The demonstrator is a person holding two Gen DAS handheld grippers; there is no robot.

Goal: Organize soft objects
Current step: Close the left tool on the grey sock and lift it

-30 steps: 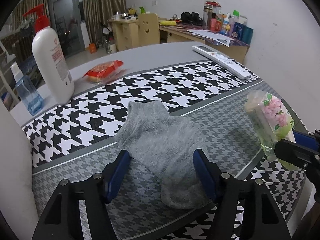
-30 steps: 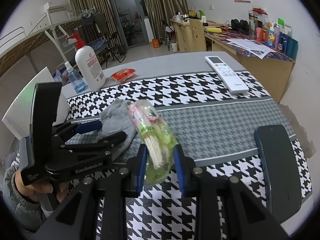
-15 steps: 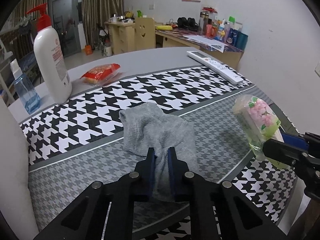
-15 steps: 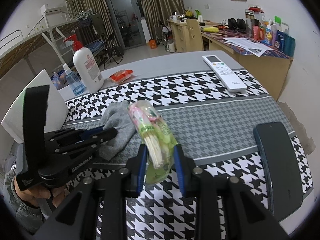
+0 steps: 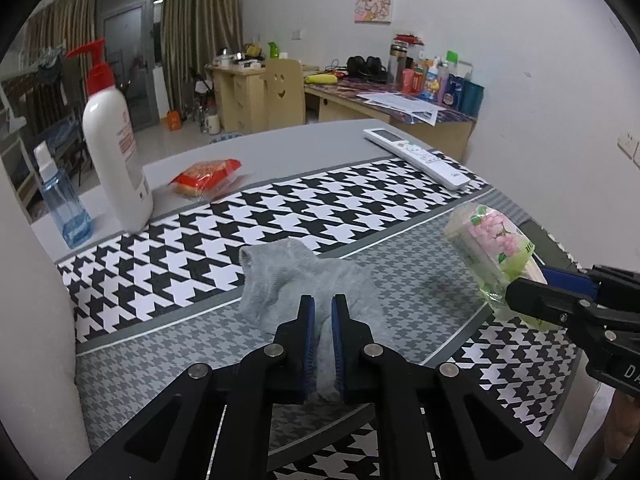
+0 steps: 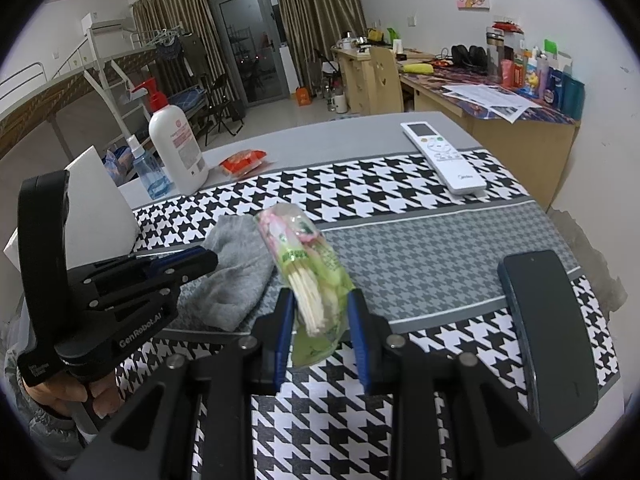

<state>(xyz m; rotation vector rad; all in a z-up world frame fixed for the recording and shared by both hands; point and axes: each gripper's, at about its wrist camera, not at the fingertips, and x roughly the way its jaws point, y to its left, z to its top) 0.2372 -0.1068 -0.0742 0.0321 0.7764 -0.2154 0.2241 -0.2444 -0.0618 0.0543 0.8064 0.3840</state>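
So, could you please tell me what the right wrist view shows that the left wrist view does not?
Only the right wrist view shows the dark phone and bunk bed. Only the left wrist view shows the wall socket. Both show the grey sock pinched by the left hand-held gripper, the packet in the right hand-held gripper, and the remote.
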